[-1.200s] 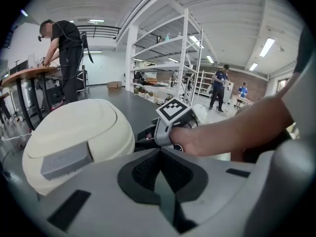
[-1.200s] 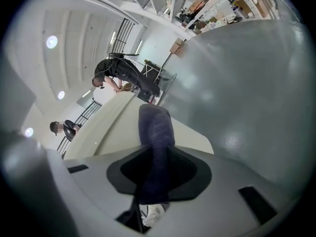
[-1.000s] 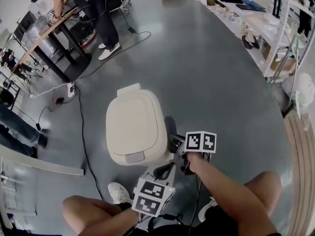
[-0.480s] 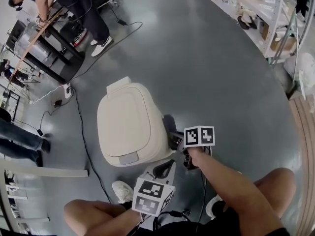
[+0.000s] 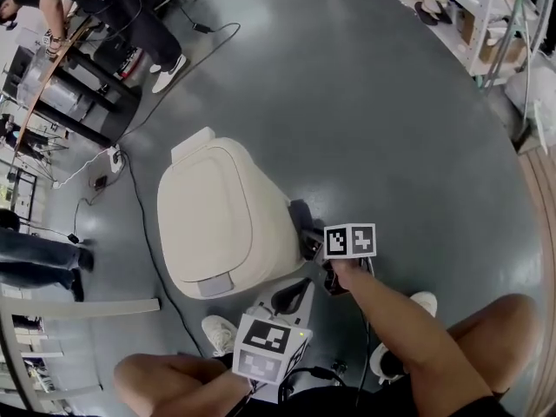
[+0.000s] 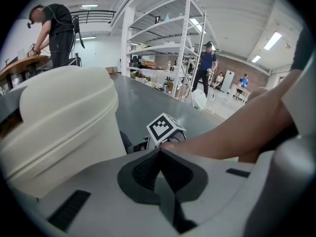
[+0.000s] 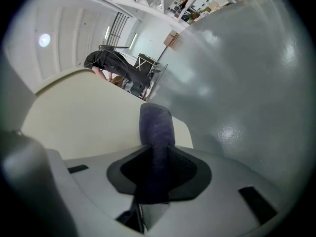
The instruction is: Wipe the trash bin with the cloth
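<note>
A cream trash bin (image 5: 221, 215) with its lid closed stands on the grey floor. My right gripper (image 5: 307, 238) is at the bin's right side, shut on a dark blue cloth (image 5: 300, 216) that lies against the bin wall. In the right gripper view the cloth (image 7: 156, 132) sticks out past the jaws onto the bin (image 7: 84, 122). My left gripper (image 5: 291, 299) hangs low by the bin's near right corner, shut with nothing in it. The left gripper view has the bin (image 6: 64, 117) at left and the right gripper's marker cube (image 6: 165, 127) ahead.
Black cables (image 5: 143, 233) and a power strip (image 5: 113, 157) lie left of the bin. A person (image 5: 130, 16) stands at a table (image 5: 61, 85) at far left. Shelving (image 5: 486, 16) lines the right side. A white shoe (image 5: 215, 330) is near the bin's front.
The head view has shifted, so the bin sits further left and higher in the picture. The right gripper keeps the cloth against the bin's right side. The left gripper has barely moved.
</note>
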